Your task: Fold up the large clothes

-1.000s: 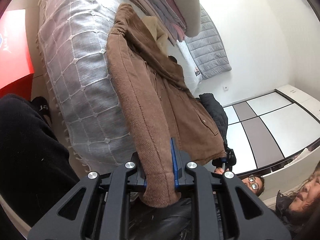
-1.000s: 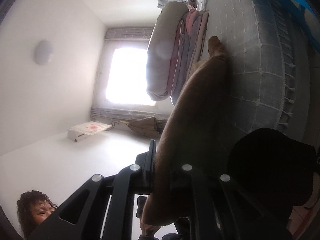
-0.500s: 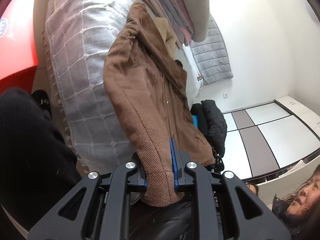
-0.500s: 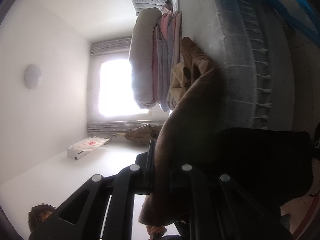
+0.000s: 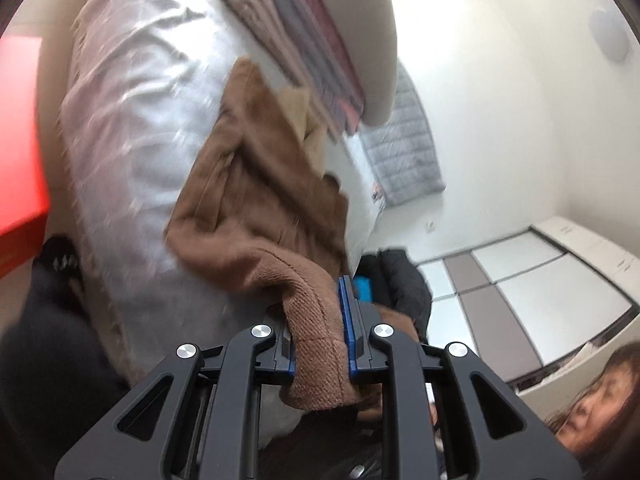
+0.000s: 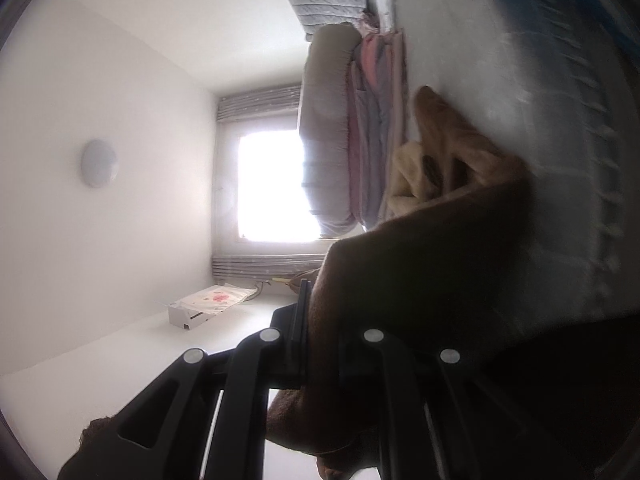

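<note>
A brown fleece-lined coat (image 5: 256, 200) lies bunched on the grey bedspread (image 5: 136, 120), its cream lining showing near the far end. My left gripper (image 5: 320, 320) is shut on the coat's thick brown hem. My right gripper (image 6: 320, 340) is shut on another edge of the same coat (image 6: 420, 280), which fills the lower middle of the right wrist view in shadow. Both views are tilted sideways and blurred by motion.
A stack of folded quilts and blankets (image 5: 332, 40) sits on the bed beside the coat. A black jacket (image 5: 400, 280) lies beyond the bed. A red box (image 5: 20, 140) stands at the left. A person's face (image 5: 592, 404) shows at lower right. A bright window (image 6: 272, 184) faces the right gripper.
Both grippers have carried the coat's held edges forward towards its far end, so the coat, stretched long before, is now doubled and bunched on the bed.
</note>
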The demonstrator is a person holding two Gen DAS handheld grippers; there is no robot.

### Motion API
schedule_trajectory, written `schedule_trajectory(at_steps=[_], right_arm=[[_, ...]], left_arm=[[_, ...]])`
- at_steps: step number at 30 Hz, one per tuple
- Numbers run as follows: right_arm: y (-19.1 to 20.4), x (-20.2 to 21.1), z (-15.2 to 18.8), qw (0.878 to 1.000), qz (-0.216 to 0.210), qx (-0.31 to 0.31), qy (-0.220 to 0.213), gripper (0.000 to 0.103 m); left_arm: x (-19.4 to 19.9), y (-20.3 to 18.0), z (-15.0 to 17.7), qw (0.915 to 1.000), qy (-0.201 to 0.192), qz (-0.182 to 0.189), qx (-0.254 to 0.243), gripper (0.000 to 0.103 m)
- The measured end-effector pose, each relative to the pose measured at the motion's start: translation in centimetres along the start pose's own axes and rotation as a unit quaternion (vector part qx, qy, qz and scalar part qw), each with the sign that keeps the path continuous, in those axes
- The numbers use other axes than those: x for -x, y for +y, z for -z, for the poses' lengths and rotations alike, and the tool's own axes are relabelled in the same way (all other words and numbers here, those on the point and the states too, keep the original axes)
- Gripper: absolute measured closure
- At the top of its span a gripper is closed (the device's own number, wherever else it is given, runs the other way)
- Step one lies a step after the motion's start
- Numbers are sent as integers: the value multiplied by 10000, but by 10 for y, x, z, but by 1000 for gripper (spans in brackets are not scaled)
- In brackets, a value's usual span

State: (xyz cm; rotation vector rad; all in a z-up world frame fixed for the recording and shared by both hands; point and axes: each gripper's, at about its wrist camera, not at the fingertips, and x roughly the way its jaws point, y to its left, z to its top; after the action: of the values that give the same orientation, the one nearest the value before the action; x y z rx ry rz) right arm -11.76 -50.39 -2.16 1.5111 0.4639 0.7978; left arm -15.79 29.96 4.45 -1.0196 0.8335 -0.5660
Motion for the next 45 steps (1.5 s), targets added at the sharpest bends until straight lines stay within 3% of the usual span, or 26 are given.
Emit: schedule_trajectory(at_steps=[5,9,13,16,19,21,27,31,32,35,37,39,42,45], right_arm=[[17,-67,-57,9998,-29,206,-20,92],[15,-122,-114,9993,234,242,-137,92],[-12,-179,-177,9960,793,165,-387,92],[-50,-206,-214,9887,1370,-57,-613,92],[-96,-228,-236,9751,2090,-343,-650,92],[-118,-233,-245,9696,2270,-594,-696,92],[-100,-238,-249,9770,2020,-394,-558,91],[-100,-248,-252,9787,1890,-411,-687,88],[-107,-249,-252,9753,1997,-530,-782,81],[-133,-239,-253,9687,1829,-1174,-1197,27],[-140,-238,-258,9677,1789,-1300,-1209,27],[-130,-236,-263,9677,1917,-1103,-1209,22],[-109,-234,-264,9699,1994,-705,-1209,19],[-86,-245,-249,9815,1731,-220,-790,16]], left_arm=[[-34,-14,-84,9996,-276,101,0,88],[-86,-8,-166,9990,-364,30,259,88],[-145,9,-238,9973,-515,-141,494,88],[-203,41,-287,9933,-615,-583,791,87],[-248,83,-307,9870,-543,-917,1206,85],[-261,104,-307,9829,-572,-999,1435,84],[-259,125,-311,9848,-612,-547,1530,84],[-252,97,-319,9892,-831,-459,1120,84],[-253,93,-320,9891,-877,-510,1066,84],[-264,101,-325,9851,-712,-923,1263,76],[-265,115,-328,9806,-492,-747,1742,71],[-253,118,-334,9786,-565,-529,1906,67],[-217,107,-345,9773,-1126,-362,1758,53],[-195,93,-351,9807,-1243,-245,1487,47]])
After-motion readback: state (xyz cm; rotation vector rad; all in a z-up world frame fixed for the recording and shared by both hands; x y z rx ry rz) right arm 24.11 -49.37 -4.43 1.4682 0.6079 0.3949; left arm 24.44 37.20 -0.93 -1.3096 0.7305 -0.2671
